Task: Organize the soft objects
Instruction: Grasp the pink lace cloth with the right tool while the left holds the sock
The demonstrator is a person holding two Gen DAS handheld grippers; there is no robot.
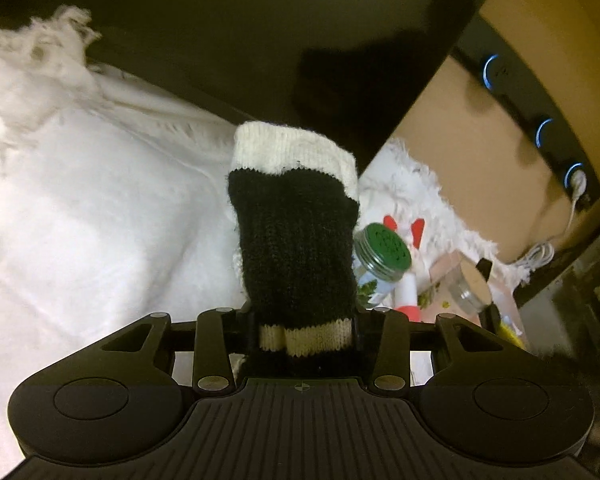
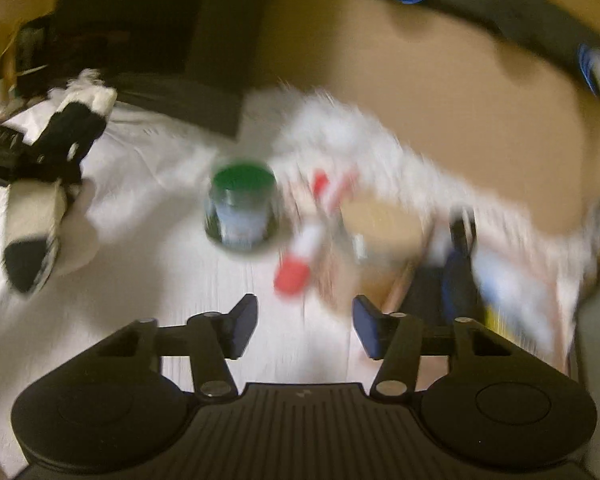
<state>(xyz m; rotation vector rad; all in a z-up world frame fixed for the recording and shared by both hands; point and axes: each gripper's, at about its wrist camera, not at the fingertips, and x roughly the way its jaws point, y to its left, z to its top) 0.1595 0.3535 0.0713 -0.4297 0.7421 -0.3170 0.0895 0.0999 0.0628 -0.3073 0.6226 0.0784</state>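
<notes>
Sock (image 1: 296, 240), black knit with cream cuff and cream stripe, clamped in left gripper (image 1: 304, 332); fingers closed tight on the striped end, rest of the sock sticks forward and up past the fingertips, cuff farthest out. Held by one end probably so it hangs free for carrying or laying down flat. Left gripper hovers above white cloth (image 1: 80, 200) spread on the counter, sock off the surface. In right wrist view the same sock (image 2: 72, 128) shows far left in the left gripper, and a second black-and-cream piece (image 2: 32, 236) hangs below it, likely the rest of the sock or its pair, can't tell which

Right gripper (image 2: 304, 324) empty, fingers wide apart, blue pads showing, nothing between them. It points down and forward over the white cloth toward the clutter: green-lid jar (image 2: 242, 208) standing near centre, red-capped white tube (image 2: 304, 252) lying just right of it, more stuff further right too blurred to name. Whole right view is motion-blurred, so that hand looks mid-move

Left view also shows jar (image 1: 380, 256) just behind the sock, tilted by the lens, and a fringed white cloth edge (image 1: 420, 184) past it. Brown wall with dark strip and blue ring lights (image 1: 544, 132) at back

Judgement: sock already picked, not yet placed; right hand looks free to help fold or grab the next soft item
</notes>
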